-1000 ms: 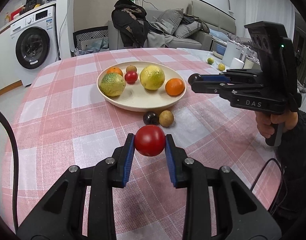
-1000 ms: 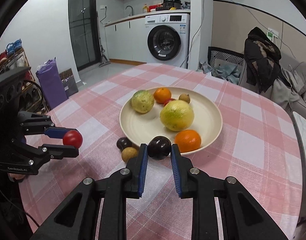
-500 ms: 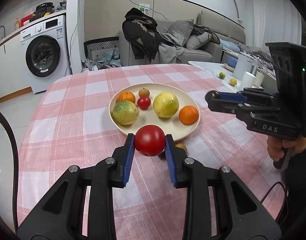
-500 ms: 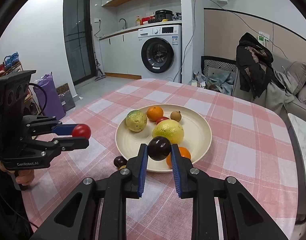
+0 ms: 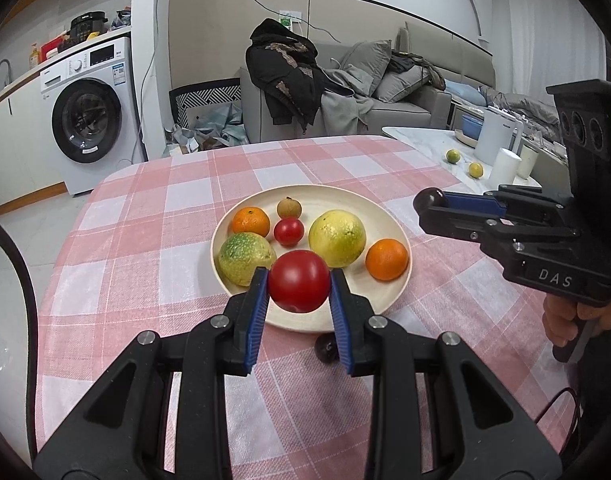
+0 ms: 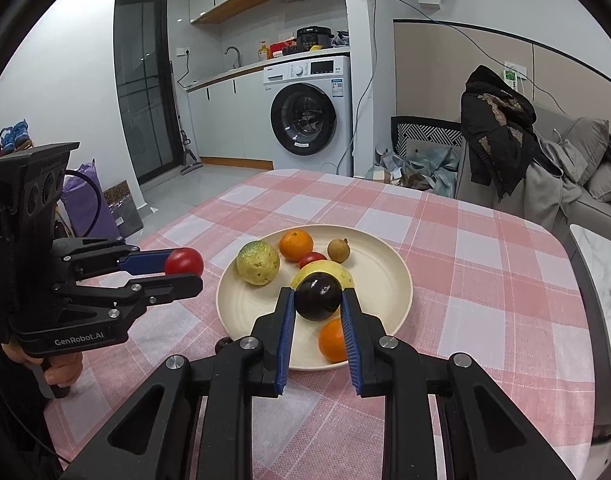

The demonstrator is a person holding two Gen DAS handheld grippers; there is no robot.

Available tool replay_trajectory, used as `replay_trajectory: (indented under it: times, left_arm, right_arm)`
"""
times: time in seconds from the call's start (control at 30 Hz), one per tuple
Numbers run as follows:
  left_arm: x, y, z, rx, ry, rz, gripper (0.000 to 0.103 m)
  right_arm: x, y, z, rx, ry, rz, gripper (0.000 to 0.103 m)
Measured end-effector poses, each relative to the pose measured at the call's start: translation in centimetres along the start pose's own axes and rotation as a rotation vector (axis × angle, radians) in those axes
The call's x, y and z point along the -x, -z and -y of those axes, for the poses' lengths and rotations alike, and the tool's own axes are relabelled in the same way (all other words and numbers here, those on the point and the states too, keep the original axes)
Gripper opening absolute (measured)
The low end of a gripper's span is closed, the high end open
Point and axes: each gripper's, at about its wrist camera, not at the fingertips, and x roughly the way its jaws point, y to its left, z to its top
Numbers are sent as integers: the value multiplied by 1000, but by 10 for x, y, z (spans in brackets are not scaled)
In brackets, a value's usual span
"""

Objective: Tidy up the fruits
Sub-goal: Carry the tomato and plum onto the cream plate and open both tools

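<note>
My left gripper pinches a smooth, bruisable red tomato at its widest; right gripper clasps a slick dark plum.

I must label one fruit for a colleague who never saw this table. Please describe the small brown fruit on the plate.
On the pink checked tablecloth stands a cream plate. The small brown fruit lies at its far rim, behind the small red fruit. It alone is dull brown, and the smallest there.

"das" is printed in pale letters on the right gripper body; "genrobot.ai" on the left gripper body, lower left.
</note>
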Motion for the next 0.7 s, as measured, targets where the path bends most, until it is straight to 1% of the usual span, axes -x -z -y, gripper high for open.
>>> replay_trajectory:
  times: [0.17, 0.27, 0.33, 0.4, 0.5, 0.7]
  left_arm:
    - [-15, -6, 3, -8, 11, 2, 27]
    - [-26, -6, 3, -7, 6, -2, 27]
    - [-33, -5, 3, -5, 18, -8, 27]
    - [-39, -4, 4, -11, 16, -16, 27]
    - [-46, -2, 4, -14, 17, -24, 27]
    - [-55, 1, 0, -4, 17, -30, 27]
  right_arm:
    - [-5, -2, 7, -30, 11, 2, 24]
    - [-8, 1, 16, -64, 26, 20, 24]
    - [-14, 3, 24, -100, 24, 7, 24]
    - [-20, 6, 30, -118, 46, -8, 24]
    - [-27, 9, 38, -150, 43, -26, 24]
    - [-34, 12, 41, -153, 53, -43, 24]
